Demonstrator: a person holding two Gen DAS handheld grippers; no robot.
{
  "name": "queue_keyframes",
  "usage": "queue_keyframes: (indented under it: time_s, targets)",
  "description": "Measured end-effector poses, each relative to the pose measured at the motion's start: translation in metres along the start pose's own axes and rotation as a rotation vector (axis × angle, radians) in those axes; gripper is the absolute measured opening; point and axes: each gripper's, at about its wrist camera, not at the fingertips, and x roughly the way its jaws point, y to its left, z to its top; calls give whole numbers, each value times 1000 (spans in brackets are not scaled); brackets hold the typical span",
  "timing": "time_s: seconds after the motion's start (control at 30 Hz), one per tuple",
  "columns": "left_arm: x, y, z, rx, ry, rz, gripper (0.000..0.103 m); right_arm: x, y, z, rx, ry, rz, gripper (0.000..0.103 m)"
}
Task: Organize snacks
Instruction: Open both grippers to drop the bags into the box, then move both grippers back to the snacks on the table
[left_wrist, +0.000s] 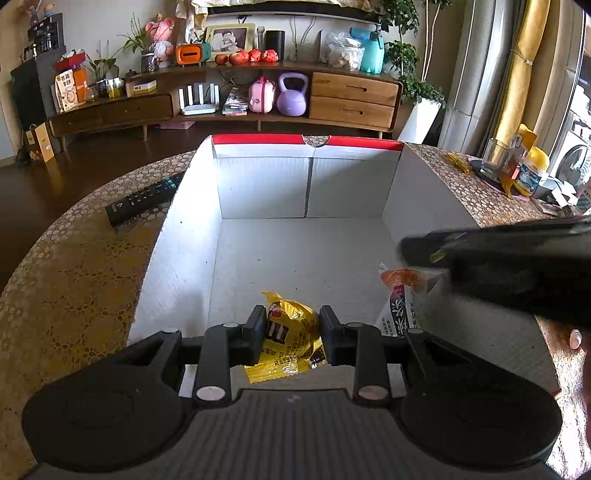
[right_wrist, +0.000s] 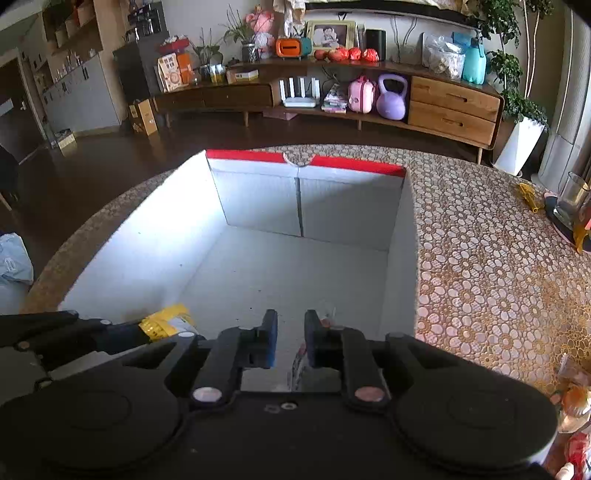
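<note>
**Open box on tabletop, two snack packets at its near end**

Left wrist view
- Box (left_wrist: 266, 184): white inside, red strip along the far rim, top open, standing on the patterned tabletop (left_wrist: 74, 280). The floor of the box is bare toward the far wall.
- Yellow packet (left_wrist: 291, 328): inside the box at the near end, between the fingers of the left tongs (left_wrist: 292, 334). Both pads touch its sides, so the tongs are clamped on it. Whether it rests on the box floor or hangs above it cannot be told.
- White packet (left_wrist: 400, 306): orange top, red lettering, inside the box against the right wall, near the yellow packet but apart from it. The right tongs (left_wrist: 417, 254) reach in over it from the right. Their grip cannot be read from here.
- Remote (left_wrist: 144, 201): black, on the tabletop just left of the box.
- Glass (left_wrist: 496, 158): on the tabletop, well to the right of the box.

Right wrist view
- Box (right_wrist: 140, 251), seen from further right. More bare tabletop (right_wrist: 480, 258) shows on its right. The remote is out of sight.
- Right tongs (right_wrist: 291, 338): fingers a little apart, with only a sliver of the white packet (right_wrist: 300, 363) showing low in the gap. Whether they pinch it cannot be told.
- Yellow packet (right_wrist: 166, 323): at lower left, held by the left tongs (right_wrist: 136, 332).
- Glass (right_wrist: 570, 201): at the far right edge.
</note>
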Motion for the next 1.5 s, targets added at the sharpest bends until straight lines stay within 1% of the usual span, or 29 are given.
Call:
queue_keyframes:
  time_s: [0.23,0.33,0.47,0.63,0.67,0.7,0.77,0.93,0.97,1.0,1.07,1.17,1.27,1.5]
  targets:
    - [0,-2,0,1,14,13,31,-54,-15,-1,30,-153,-14,21]
    - [-1,-3,0,0,14,19,31,-73,-27,-7,57,-201,-24,29]
    - [-1,-4,-1,-2,25,27,31,-88,-46,-22,114,-222,-44,31]
    - [-4,-7,-3,-3,26,49,32,-104,-69,-44,197,-237,-66,31]
    - [-6,-8,-3,-4,20,49,36,-106,-72,-48,209,-240,-72,31]
    - [-9,-9,-4,-5,13,48,46,-109,-76,-53,221,-244,-78,31]
    - [-14,-12,-4,-7,-10,46,56,-115,-84,-60,244,-249,-92,32]
    - [-28,-21,-4,-6,-51,31,56,-122,-107,-83,304,-247,-141,32]
    - [-32,-22,-2,-5,-62,26,59,-124,-110,-88,312,-246,-147,33]
    - [-36,-24,-2,-5,-75,20,67,-125,-115,-93,323,-245,-155,33]
    - [-44,-30,-1,-3,-113,8,74,-128,-122,-99,339,-245,-167,34]
    - [-54,-39,2,0,-153,-13,75,-132,-130,-112,361,-245,-185,35]
    - [-62,-50,3,11,-184,-43,84,-138,-137,-125,374,-248,-206,35]
    - [-73,-86,1,77,-211,-122,84,-150,-151,-144,408,-255,-255,39]
